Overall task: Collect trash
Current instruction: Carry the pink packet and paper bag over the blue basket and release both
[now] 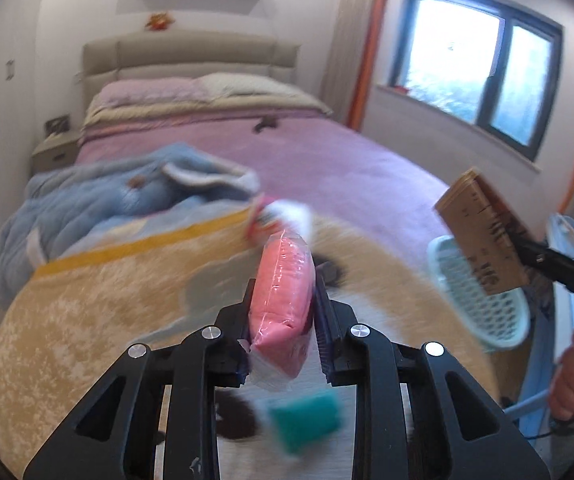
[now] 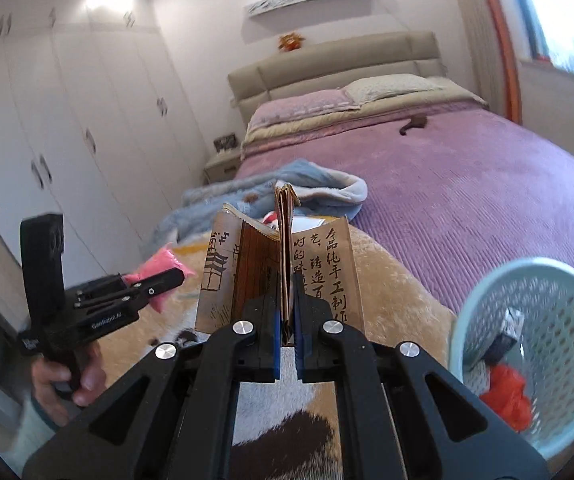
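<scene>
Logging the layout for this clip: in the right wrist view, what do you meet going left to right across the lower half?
Left gripper clamped on a pink packet → brown printed carton pinched in the right gripper → light blue mesh basket holding red trash.

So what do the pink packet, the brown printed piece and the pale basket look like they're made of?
Pink packet: clear glossy plastic film, going by the shine and crinkles; pink contents unclear.
Brown printed piece: matte paper or thin card, creased and folded flat.
Basket: pale green moulded plastic, its wall a perforated lattice.
</scene>
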`<state>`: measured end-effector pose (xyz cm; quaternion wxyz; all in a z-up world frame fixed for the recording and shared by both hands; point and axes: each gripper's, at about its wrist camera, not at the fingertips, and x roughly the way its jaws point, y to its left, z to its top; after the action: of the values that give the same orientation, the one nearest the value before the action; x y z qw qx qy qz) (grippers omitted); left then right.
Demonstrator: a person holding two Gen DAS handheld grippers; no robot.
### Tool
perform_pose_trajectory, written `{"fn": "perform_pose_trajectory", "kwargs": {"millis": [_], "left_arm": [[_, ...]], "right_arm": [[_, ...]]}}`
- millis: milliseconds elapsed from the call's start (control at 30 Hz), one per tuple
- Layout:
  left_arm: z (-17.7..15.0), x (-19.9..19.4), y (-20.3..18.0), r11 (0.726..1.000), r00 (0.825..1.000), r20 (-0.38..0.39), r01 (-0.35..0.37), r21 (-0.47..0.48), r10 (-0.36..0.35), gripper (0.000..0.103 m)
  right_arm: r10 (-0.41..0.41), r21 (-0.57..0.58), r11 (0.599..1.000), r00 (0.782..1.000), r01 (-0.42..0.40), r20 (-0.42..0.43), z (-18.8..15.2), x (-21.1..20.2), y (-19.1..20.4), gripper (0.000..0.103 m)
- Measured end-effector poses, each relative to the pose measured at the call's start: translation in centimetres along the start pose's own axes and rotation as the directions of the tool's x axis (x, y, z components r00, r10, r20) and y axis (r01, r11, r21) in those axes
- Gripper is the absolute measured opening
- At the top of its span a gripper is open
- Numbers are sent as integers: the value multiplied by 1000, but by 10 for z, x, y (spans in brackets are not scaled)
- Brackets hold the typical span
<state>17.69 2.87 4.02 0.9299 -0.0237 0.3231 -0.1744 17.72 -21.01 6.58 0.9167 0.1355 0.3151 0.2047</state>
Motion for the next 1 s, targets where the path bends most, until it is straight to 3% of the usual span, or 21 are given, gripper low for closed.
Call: {"fn": "perform_pose_trajectory", "kwargs": {"millis": [200, 367, 567, 733, 1000], "left_arm": [[29, -19, -81, 988, 990, 51, 124, 88, -129, 24], [46, -13, -151, 965, 975, 54, 203, 166, -215, 24], [50, 36, -220, 947, 967, -37, 254, 198, -251, 24], [42, 86, -249, 946, 958, -129, 276, 171, -256, 24], [27, 131, -265, 948, 943, -222, 284, 147, -248, 25]], "right_arm": [[-121, 82, 990, 989, 113, 90, 11, -64, -38, 4], [-217, 205, 960, 970, 192, 110, 16, -99, -87, 4], [-300, 326, 908, 952, 264, 66, 9, -108, -147, 4], [-369, 355, 873, 929, 335, 29, 1, -107, -181, 4], [-389, 397, 838, 920, 376, -49, -11, -86, -218, 4]]}}
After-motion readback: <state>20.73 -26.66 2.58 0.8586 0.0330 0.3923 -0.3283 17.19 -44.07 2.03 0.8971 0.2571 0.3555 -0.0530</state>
